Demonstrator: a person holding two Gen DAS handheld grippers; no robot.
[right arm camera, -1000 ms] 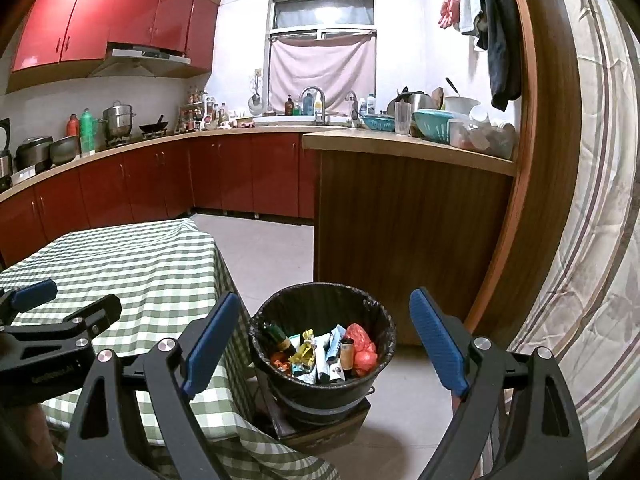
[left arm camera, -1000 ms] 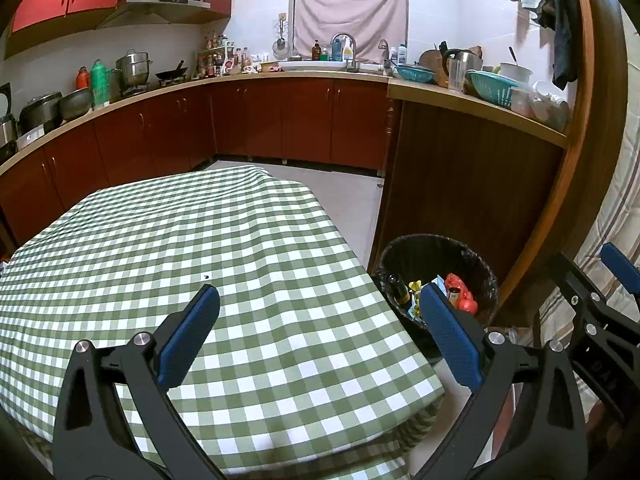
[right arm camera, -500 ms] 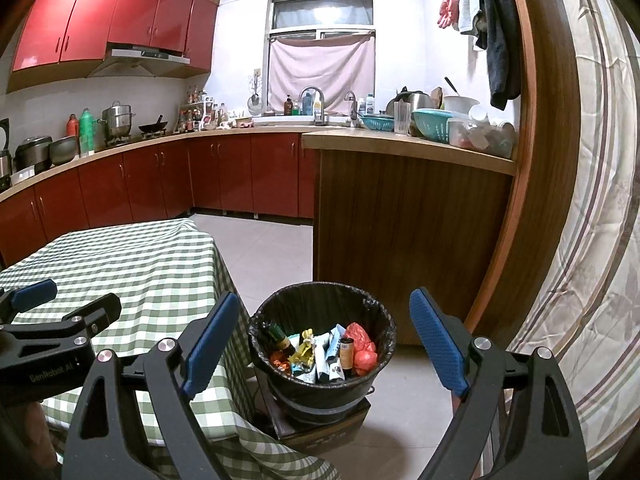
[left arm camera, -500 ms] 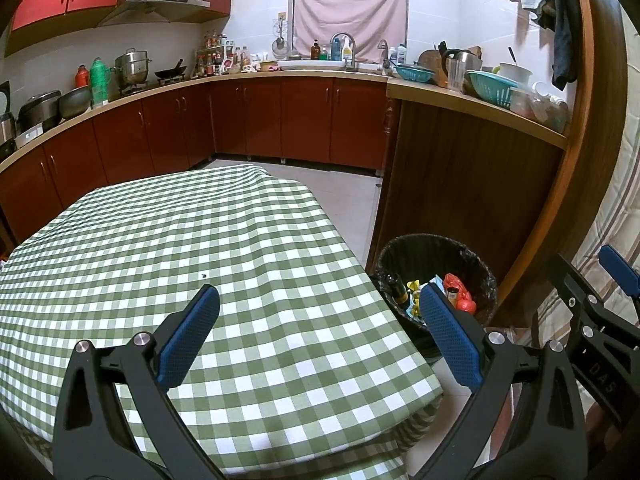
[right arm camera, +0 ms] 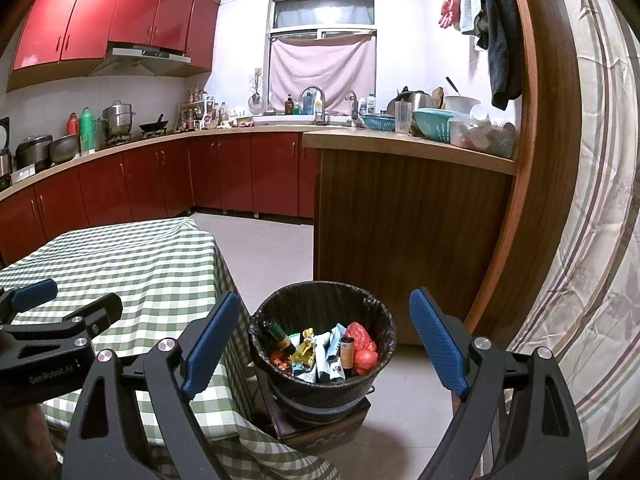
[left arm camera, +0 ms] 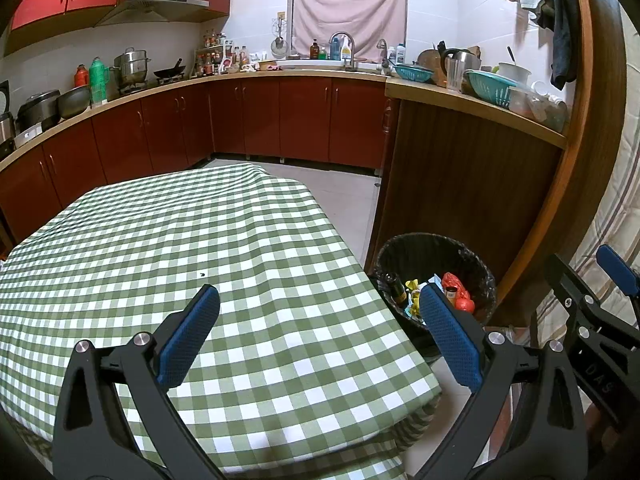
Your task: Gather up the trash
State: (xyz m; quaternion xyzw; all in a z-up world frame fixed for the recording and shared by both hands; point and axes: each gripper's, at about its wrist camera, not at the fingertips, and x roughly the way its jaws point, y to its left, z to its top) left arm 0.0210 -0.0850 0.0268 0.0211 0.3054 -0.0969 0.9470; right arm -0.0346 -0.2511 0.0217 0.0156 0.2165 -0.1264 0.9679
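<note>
**Both grippers held wide, trash sitting in the bin**

The left gripper [left arm camera: 320, 332] hovers level over the near right corner of the table [left arm camera: 168, 248], pointing forward across the green-and-white checked cloth toward the kitchen. Its jaws are spread wide and hold nothing — the left blue pad [left arm camera: 188, 336] hangs above the cloth, while the right pad sits out past the table's right edge, in line with the trash bin [left arm camera: 478, 270]. No part of it touches the cloth.

The right gripper [right arm camera: 324, 344] hangs beside the table's right edge, above the floor, aimed slightly downward at the trash bin [right arm camera: 382, 332]. Its jaws are also fully released and empty, and the bin appears framed between the two blue pads [right arm camera: 210, 344]. In the left wrist view the right gripper [left arm camera: 600, 296] shows at the far right edge; in the right wrist view the left gripper [right arm camera: 60, 320] shows at the far left, over the cloth.

The trash [right arm camera: 324, 350] lies inside the black-lined bin: a dark bottle [right arm camera: 280, 336] leaning at the left, a yellow wrapper, several pale packets, a small cylindrical can and a red crumpled bag [right arm camera: 362, 344] at the right. The bin stands on a low dark box on the floor, just beside the table's right edge and close in front of the wooden counter [right arm camera: 400, 240] — a small dark speck [left arm camera: 201, 275] marks the cloth near its middle.
</note>
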